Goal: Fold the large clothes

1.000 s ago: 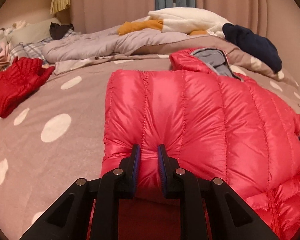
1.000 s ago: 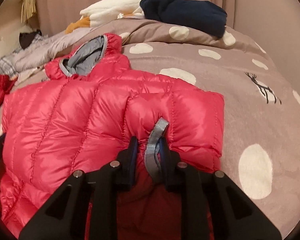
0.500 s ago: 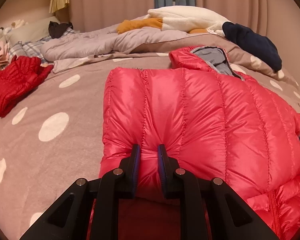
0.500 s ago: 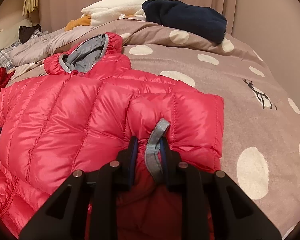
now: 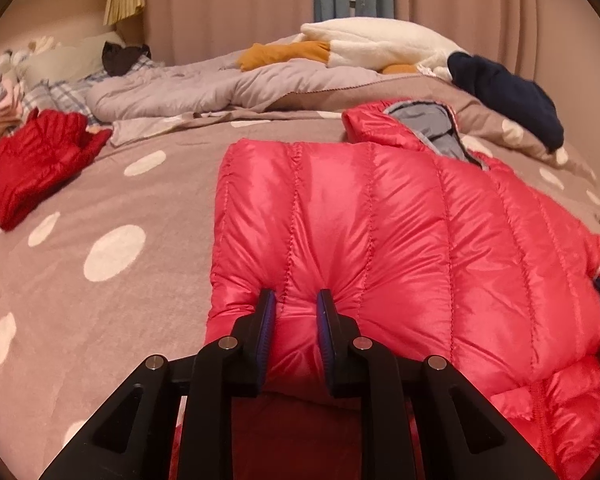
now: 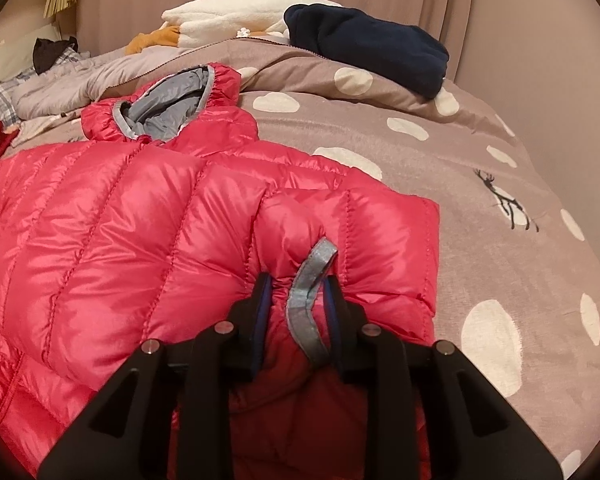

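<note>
A shiny red puffer jacket (image 5: 400, 232) with a grey-lined hood (image 5: 428, 128) lies on the bed, its near part lifted and folded over toward the hood. My left gripper (image 5: 296, 304) is shut on the jacket's near left edge. In the right wrist view the same jacket (image 6: 120, 232) fills the left and middle. My right gripper (image 6: 296, 288) is shut on its near right edge, pinching a grey strap (image 6: 308, 280) with the red fabric. The hood (image 6: 168, 100) lies beyond.
The bed has a taupe cover with white dots (image 5: 112, 248). A red garment (image 5: 36, 160) lies at the left. A rumpled grey duvet (image 5: 188, 88), a white-and-orange plush (image 5: 364, 48) and a navy garment (image 6: 364, 48) lie at the back. A wall (image 6: 572, 60) stands at the right.
Both grippers carried the held jacket edge slightly forward toward the hood, so the folded part covers a little more. Grips have not changed.
</note>
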{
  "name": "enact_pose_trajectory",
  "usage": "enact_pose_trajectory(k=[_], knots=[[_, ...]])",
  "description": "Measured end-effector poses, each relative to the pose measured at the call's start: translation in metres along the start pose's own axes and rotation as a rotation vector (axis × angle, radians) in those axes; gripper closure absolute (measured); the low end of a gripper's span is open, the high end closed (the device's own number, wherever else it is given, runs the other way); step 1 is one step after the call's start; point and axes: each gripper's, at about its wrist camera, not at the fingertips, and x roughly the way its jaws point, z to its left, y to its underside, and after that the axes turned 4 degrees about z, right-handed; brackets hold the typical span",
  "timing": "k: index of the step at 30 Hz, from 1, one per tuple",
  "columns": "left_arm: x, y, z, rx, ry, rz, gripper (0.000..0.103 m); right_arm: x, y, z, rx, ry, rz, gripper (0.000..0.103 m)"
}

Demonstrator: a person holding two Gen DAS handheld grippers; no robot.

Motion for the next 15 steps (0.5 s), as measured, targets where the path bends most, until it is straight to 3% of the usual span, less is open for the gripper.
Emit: enact_pose_trajectory(k=[2, 5, 7, 8, 12, 15], knots=[[-0.004, 0.001, 0.006, -0.026, 0.017, 0.003, 0.076, -0.001, 0.000, 0.003, -0.013, 0.029, -0.004, 0.072], [-0.015, 0.004, 0.010, -0.037, 0.025, -0.008, 0.070, -0.003, 0.001, 0.007, -0.032, 0.112, -0.014, 0.059], [-0.024, 0.006, 0.010, -0.043, -0.007, -0.018, 0.052, -0.004, 0.001, 0.008, -0.040, 0.172, -0.022, 0.050], [-0.027, 0.007, 0.011, -0.046, -0.020, -0.017, 0.048, -0.004, 0.001, 0.008, -0.041, 0.191, -0.022, 0.045], [-0.042, 0.008, 0.024, -0.090, 0.025, 0.001, 0.046, -0.004, 0.000, 0.000, -0.014, 0.185, -0.018, 0.039], [-0.059, 0.007, 0.025, -0.062, -0.027, -0.036, 0.039, -0.004, 0.000, -0.003, 0.003, 0.183, -0.017, 0.035]])
